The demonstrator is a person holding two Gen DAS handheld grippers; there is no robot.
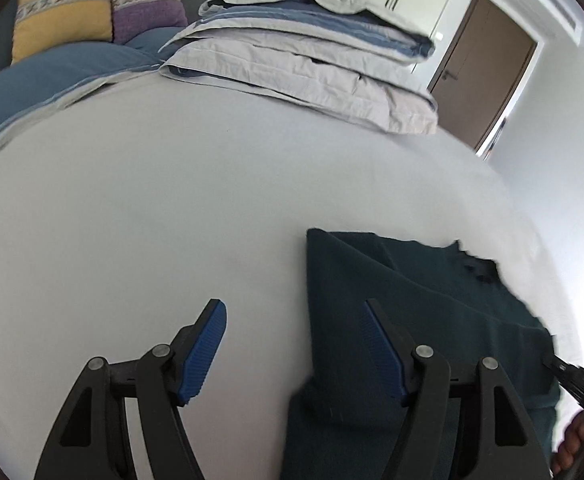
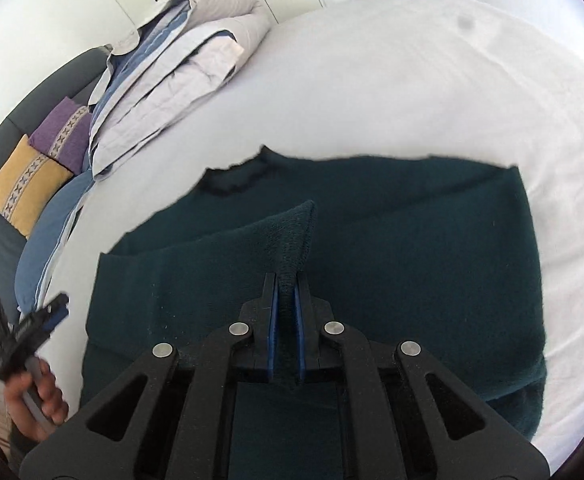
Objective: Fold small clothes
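A dark green knit sweater [image 2: 412, 248] lies spread on the white bed [image 2: 412, 80], neck toward the pillows. My right gripper [image 2: 286, 280] is shut on a cuff of the sweater's sleeve [image 2: 287, 232] and holds it raised over the sweater's body. My left gripper [image 1: 296, 312] is open and empty, hovering above the bed at the sweater's left edge [image 1: 412, 300]; its right finger is over the cloth, its left finger over bare sheet. The left gripper also shows in the right wrist view [image 2: 51, 312], held in a hand beside the sweater.
A stack of folded grey and blue bedding [image 1: 312, 52] lies at the head of the bed. A yellow cushion [image 1: 63, 4] and a purple cushion [image 1: 147, 0] lean against a dark headboard. A blue pillow [image 2: 47, 240] lies beside them. A brown door [image 1: 484, 80] stands beyond the bed.
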